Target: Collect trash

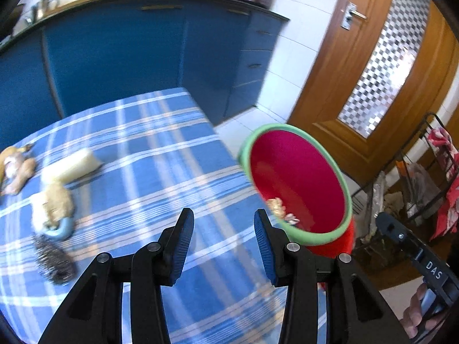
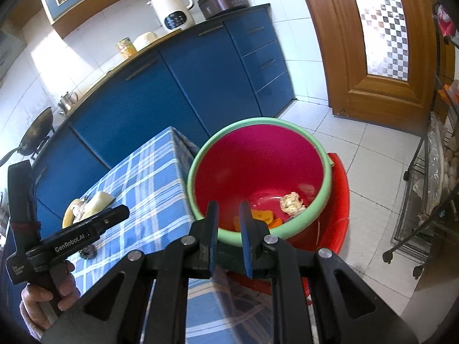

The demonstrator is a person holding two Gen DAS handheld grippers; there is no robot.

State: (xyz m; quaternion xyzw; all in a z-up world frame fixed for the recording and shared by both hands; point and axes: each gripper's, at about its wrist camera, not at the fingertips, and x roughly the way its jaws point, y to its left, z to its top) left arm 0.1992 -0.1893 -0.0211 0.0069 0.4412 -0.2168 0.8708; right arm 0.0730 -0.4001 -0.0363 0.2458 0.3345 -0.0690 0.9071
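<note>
A red bin with a green rim (image 1: 298, 177) (image 2: 258, 166) hangs tilted beside the edge of the blue plaid table (image 1: 157, 149). My right gripper (image 2: 229, 205) is shut on its near rim. Inside lie a crumpled pale scrap (image 2: 292, 203) and orange peel (image 2: 259, 215). My left gripper (image 1: 223, 212) is open over the cloth with nothing between its fingers. On the table's left lie a pale cylinder (image 1: 71, 166), brownish root-like pieces (image 1: 17, 169), a beige lump on a blue ring (image 1: 54, 209) and a steel scourer (image 1: 54, 258).
Below the bin sits a red basin (image 2: 338, 200) on the white tiled floor. Blue kitchen cabinets (image 1: 114, 51) stand behind the table. To the right are a wooden door (image 2: 373, 91) and a wire rack (image 2: 424, 186) holding bags.
</note>
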